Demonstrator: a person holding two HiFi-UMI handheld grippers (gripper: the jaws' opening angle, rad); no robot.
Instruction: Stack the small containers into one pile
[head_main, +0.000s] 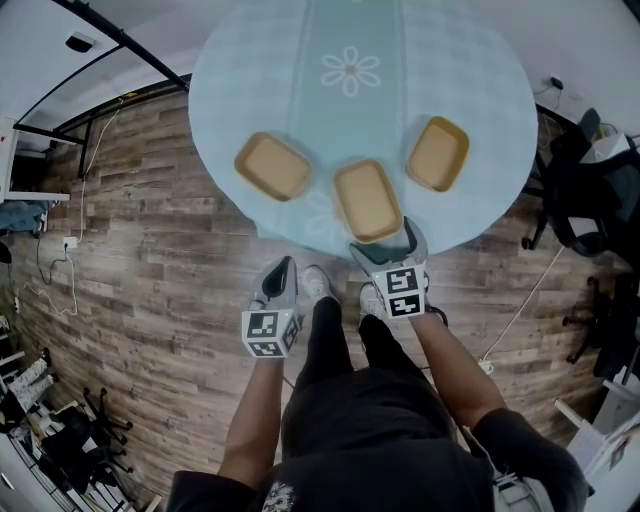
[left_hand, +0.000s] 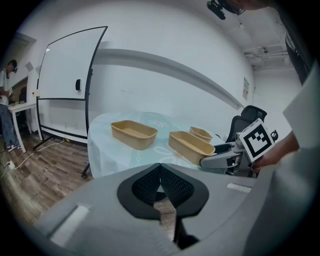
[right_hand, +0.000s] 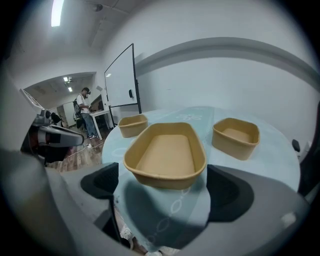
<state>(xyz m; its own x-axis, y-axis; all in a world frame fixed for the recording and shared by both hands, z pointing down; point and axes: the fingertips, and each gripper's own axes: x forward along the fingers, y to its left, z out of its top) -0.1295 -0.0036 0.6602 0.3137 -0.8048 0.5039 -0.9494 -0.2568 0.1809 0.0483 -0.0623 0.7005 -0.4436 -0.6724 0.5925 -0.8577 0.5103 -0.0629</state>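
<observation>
Containers lie apart on counter (head_main: 480, 80): left (head_main: 272, 166), middle (head_main: 367, 200), right (head_main: 438, 153); none stacked yet; right hand-held gripper (right_hand: 162, 187) spread wide, facing middle, gripping nothing; left hand-held gripper (left_hand: 160, 186) clenched, empty, short of counter; all stacking remains.

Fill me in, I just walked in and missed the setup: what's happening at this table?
A person stands at a round table, a gripper in each hand. The left container, middle container and right container sit apart on it, none stacked yet. The right gripper, jaws wide open, points at the middle container near the table's edge, not gripping it. The left gripper is shut and empty, short of the table.
</observation>
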